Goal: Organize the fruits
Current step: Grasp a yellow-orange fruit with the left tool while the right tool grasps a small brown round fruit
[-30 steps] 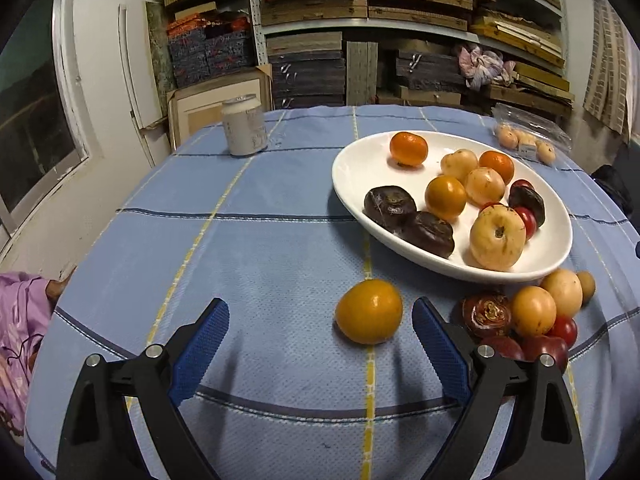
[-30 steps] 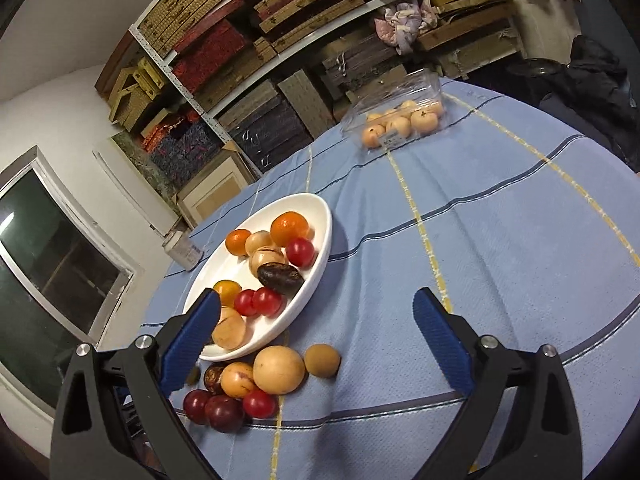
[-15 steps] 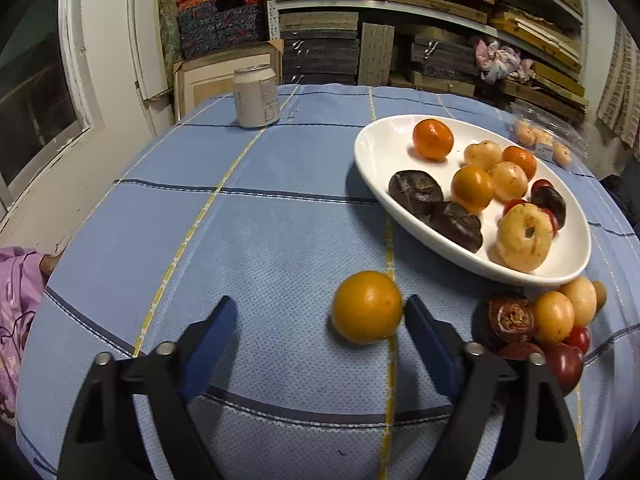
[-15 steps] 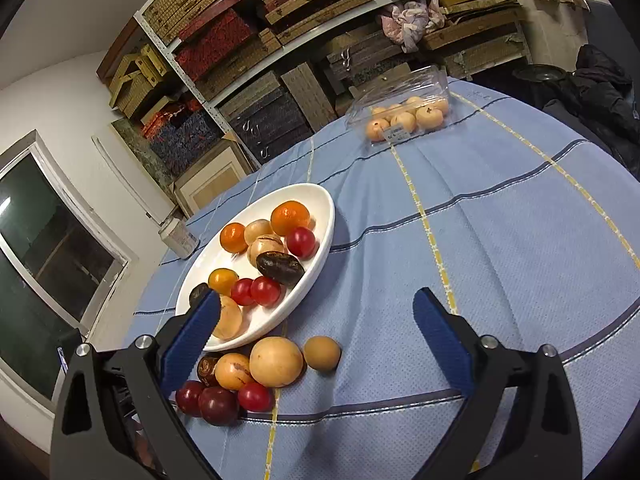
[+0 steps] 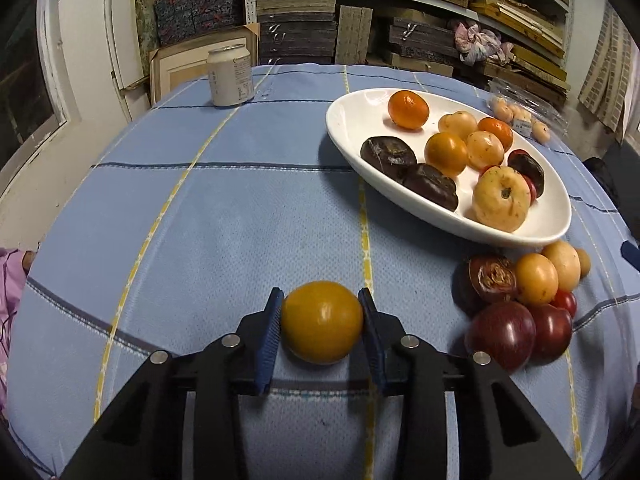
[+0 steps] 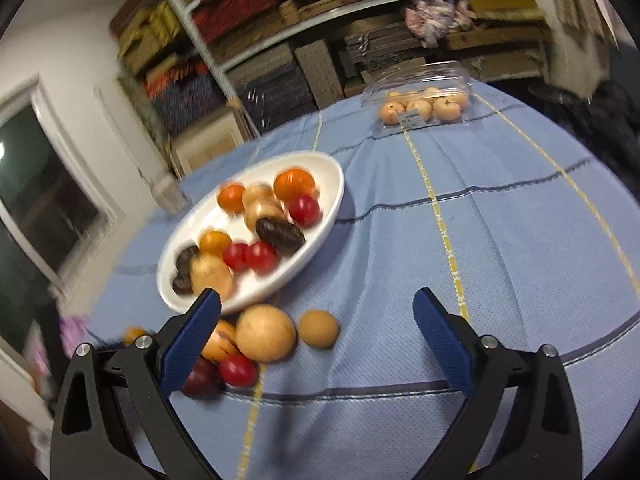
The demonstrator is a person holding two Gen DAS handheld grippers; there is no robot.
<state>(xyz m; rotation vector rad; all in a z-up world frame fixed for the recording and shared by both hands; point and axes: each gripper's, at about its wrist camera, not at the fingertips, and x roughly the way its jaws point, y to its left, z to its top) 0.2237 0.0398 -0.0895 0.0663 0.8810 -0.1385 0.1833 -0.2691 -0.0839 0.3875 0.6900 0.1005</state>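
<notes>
Nearby, white plate (image 5: 344, 136) of fruit, loose fruit pile (image 5: 520, 300), can (image 5: 231, 76)

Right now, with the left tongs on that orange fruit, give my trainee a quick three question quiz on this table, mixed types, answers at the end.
1. True or false: the left tongs are shut on an orange fruit.
2. Where does the can stand? A) on the plate B) on the cloth, apart from the plate C) in the clear box
3. Fill in: the right tongs are ____, with nothing between them.

Key: 1 true; 2 B; 3 open
</notes>
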